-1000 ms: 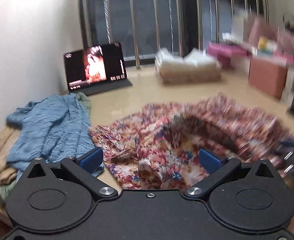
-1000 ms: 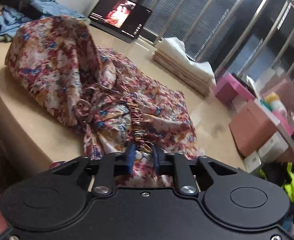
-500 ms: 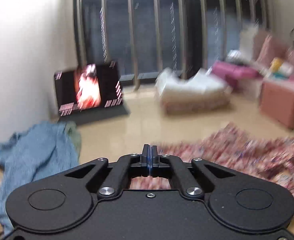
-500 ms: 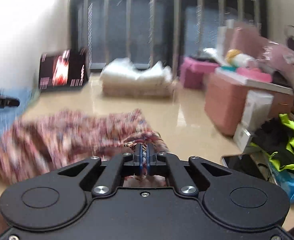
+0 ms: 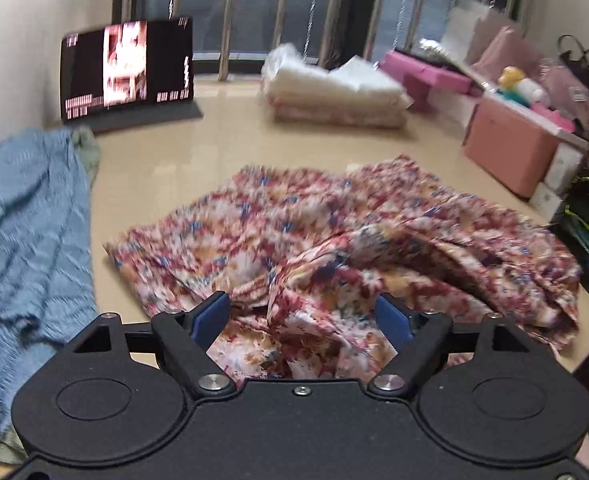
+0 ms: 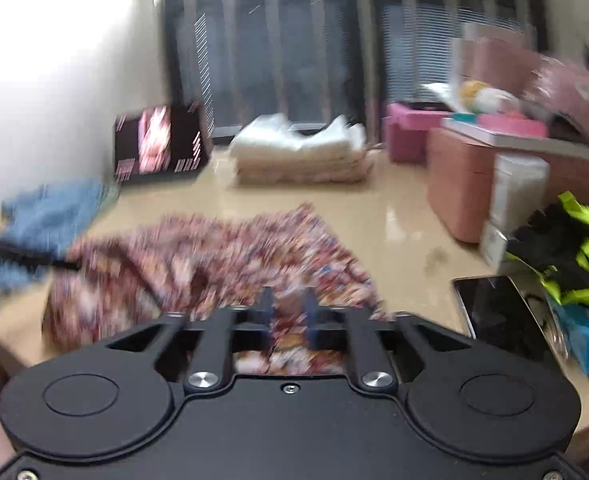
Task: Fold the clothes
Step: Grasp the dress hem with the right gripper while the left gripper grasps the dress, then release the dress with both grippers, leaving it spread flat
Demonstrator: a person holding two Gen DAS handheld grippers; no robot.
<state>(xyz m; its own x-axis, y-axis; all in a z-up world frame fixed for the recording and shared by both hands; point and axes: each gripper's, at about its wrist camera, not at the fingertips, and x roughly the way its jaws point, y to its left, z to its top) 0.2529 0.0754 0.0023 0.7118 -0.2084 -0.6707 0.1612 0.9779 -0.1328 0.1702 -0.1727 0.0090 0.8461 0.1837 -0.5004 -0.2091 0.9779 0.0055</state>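
Two grippers work one floral garment [image 5: 334, 248], which lies rumpled mid-desk [image 5: 222, 148] toward the near edge, apparently just dropped for smoothing. My left gripper [image 5: 302, 316] is opening, pads wide and clear of the cloth between them; my right gripper [image 6: 288, 312] is also opening, blurred fabric between, contact unclear.

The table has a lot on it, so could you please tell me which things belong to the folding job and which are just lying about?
Folding job:
floral garment
blue knit garment
folded white stack

Lying about:
tablet playing video
pink boxes
phone
neon-yellow and black item
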